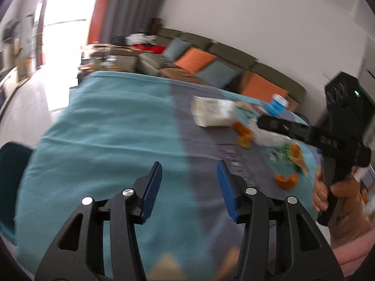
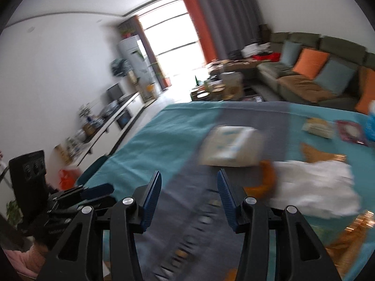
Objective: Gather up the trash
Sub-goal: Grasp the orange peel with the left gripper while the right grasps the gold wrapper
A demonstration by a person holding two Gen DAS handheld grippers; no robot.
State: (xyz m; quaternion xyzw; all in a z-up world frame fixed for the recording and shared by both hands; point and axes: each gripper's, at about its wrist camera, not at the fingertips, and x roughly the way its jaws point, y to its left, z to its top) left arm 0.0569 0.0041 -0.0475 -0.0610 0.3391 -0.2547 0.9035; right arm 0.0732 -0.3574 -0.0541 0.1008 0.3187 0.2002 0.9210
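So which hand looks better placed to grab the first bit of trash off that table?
Probably the right. The right gripper has the orange peel and white crumpled paper just ahead, jaws open and empty. The left gripper faces bare tablecloth.

Each camera sits just behind its own pair of blue-padded fingers, looking forward and somewhat down over the teal and grey tablecloth. The left wrist view faces the olive sofa with orange and blue cushions; the right wrist view faces the bright window. Both share the white tissue pack, sofa and cloth.
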